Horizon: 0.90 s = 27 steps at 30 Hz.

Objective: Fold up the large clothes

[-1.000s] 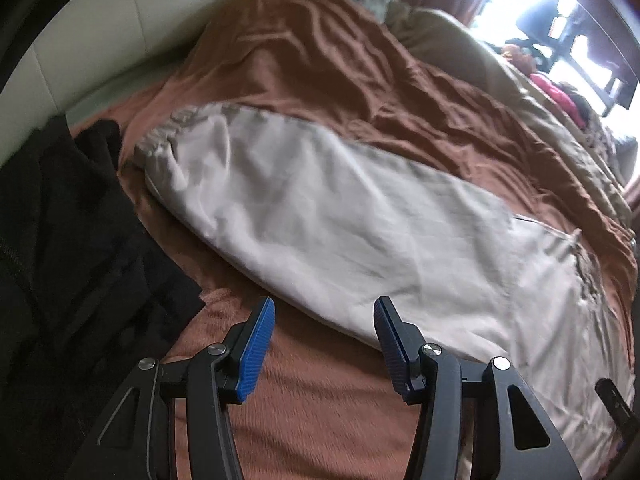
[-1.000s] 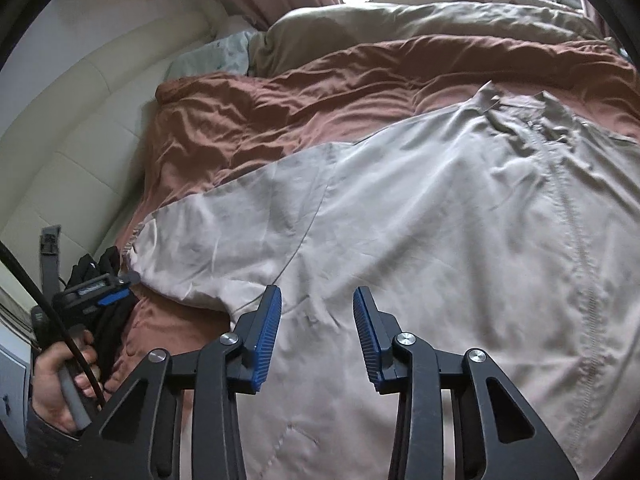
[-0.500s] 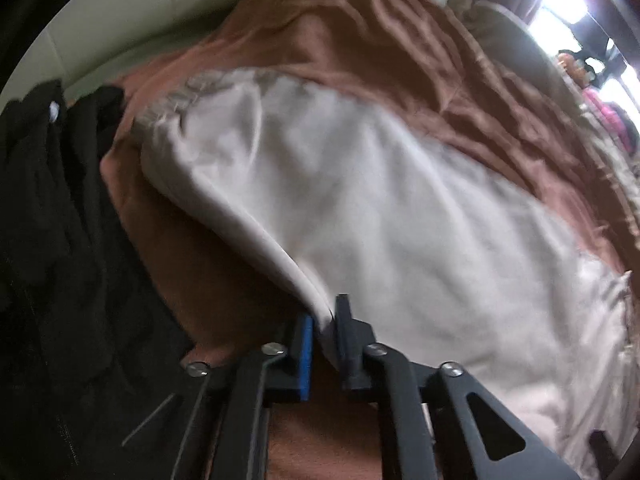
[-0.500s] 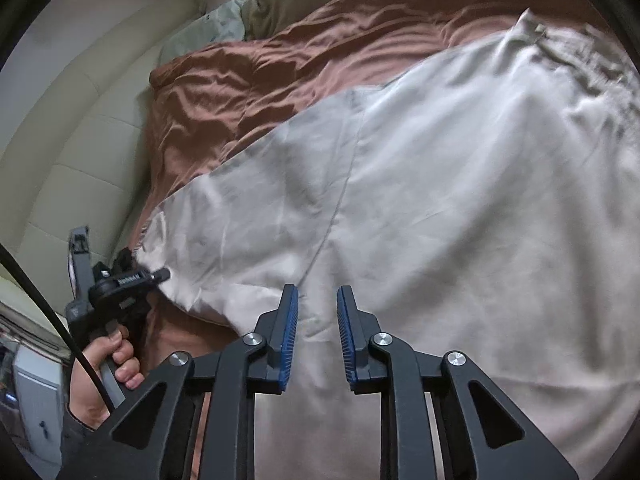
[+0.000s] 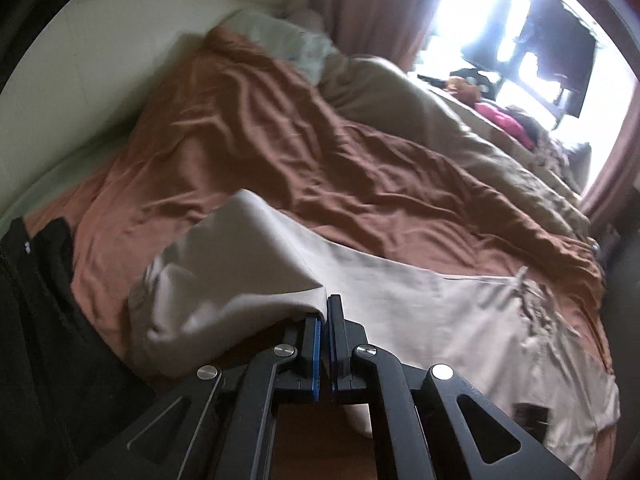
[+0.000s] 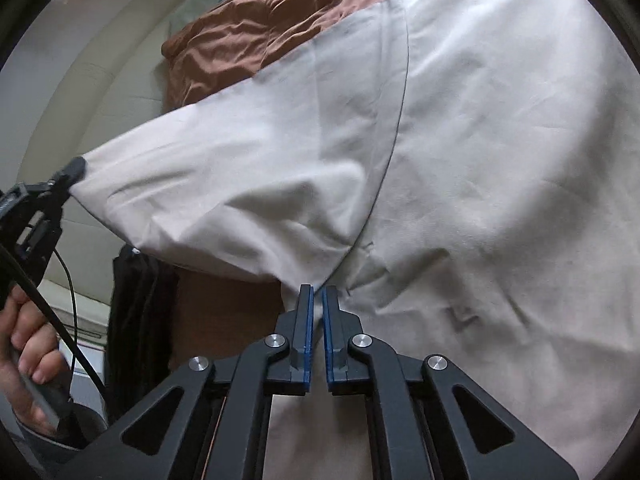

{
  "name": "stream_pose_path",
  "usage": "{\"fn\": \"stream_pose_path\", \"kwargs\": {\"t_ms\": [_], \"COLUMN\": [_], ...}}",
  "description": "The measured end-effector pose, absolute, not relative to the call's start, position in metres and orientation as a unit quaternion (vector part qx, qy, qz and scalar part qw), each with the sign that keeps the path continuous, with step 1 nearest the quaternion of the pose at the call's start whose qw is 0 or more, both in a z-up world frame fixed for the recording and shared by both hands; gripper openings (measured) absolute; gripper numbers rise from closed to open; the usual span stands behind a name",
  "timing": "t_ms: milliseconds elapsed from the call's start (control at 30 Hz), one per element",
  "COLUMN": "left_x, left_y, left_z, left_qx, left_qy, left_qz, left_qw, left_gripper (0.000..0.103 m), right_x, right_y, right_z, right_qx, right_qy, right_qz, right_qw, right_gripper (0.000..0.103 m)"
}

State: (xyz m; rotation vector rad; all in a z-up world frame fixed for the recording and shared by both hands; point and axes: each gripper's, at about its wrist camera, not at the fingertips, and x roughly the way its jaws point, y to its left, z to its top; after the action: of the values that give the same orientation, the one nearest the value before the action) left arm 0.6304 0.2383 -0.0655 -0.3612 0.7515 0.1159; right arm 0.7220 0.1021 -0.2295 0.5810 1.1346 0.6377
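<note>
A large beige jacket (image 5: 420,304) lies spread on a rust-brown blanket (image 5: 280,152) on a bed. My left gripper (image 5: 325,304) is shut on the lower edge of its sleeve (image 5: 224,276) and holds the sleeve lifted off the blanket. In the right wrist view the jacket (image 6: 480,160) fills the frame. My right gripper (image 6: 317,292) is shut on the fabric at the armpit seam and lifts it. The left gripper (image 6: 60,180) shows there at the far left, pinching the sleeve end (image 6: 168,184).
A black garment (image 5: 44,320) lies at the bed's left edge, also in the right wrist view (image 6: 136,304). A cream padded headboard (image 5: 100,60), a pillow (image 5: 288,40) and a tan duvet (image 5: 440,120) lie beyond. A bright window (image 5: 500,20) is at the far right.
Both grippers went from open to shut on the jacket: left on the sleeve edge, right at the armpit. Both have since raised the fabric off the blanket.
</note>
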Motion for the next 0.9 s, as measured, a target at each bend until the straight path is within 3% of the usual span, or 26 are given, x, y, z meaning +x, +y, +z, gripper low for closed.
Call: {"fn": "stream_pose_path", "kwargs": {"t_ms": [367, 500, 533, 900], "left_x": [0.614, 0.609, 0.606, 0.601], "left_y": [0.152, 0.125, 0.119, 0.015], "left_z": [-0.031, -0.021, -0.019, -0.027], "left_qx": [-0.156, -0.147, -0.145, -0.069], "left_qy": [0.365, 0.361, 0.359, 0.396], "left_qz": [-0.065, -0.101, -0.109, -0.223], "left_qw": [0.916, 0.915, 0.916, 0.888], "left_gripper": [0.003, 0.003, 0.003, 0.003], "right_x": [0.699, 0.673, 0.667, 0.583], "right_y": [0.037, 0.0, -0.01, -0.1], "right_z": [-0.193, -0.173, -0.168, -0.154], "right_qx": [0.3, 0.299, 0.301, 0.349], "right_qy": [0.495, 0.473, 0.467, 0.429], "right_qz": [0.26, 0.235, 0.231, 0.154], "right_qw": [0.773, 0.795, 0.798, 0.819], "right_gripper": [0.005, 0.038, 0.04, 0.04]}}
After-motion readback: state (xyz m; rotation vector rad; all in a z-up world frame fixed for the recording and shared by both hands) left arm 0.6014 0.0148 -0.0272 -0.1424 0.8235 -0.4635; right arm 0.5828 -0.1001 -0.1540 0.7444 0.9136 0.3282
